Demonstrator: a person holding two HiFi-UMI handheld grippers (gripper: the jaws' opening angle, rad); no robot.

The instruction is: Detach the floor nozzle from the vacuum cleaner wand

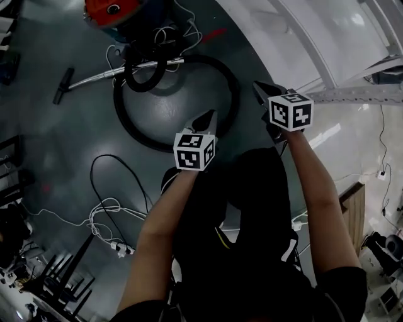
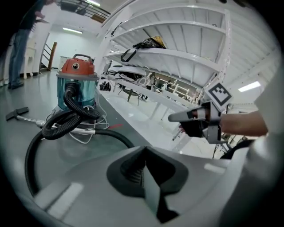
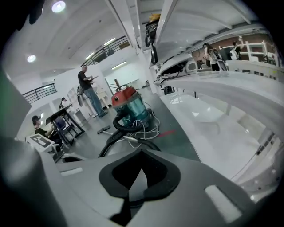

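Note:
The vacuum cleaner (image 1: 111, 9), with a red lid and a teal body, stands on the grey floor far ahead. Its silver wand (image 1: 101, 76) lies flat on the floor and ends in the black floor nozzle (image 1: 63, 85) at the left. The black hose (image 1: 232, 94) loops wide over the floor. My left gripper (image 1: 208, 116) and right gripper (image 1: 257, 86) hang in the air, both shut and empty, well short of the wand. In the left gripper view the nozzle (image 2: 17, 113) lies far left of the vacuum (image 2: 77, 84). The right gripper view shows the nozzle (image 3: 104, 129) beyond my jaws.
White cables (image 1: 104, 214) and a power strip (image 1: 123, 248) lie on the floor at the lower left, beside a black cable loop (image 1: 119, 166). A white metal frame (image 1: 352, 94) stands at the right. A person (image 3: 88, 93) stands beyond the vacuum; desks and chairs (image 3: 66, 122) are nearby.

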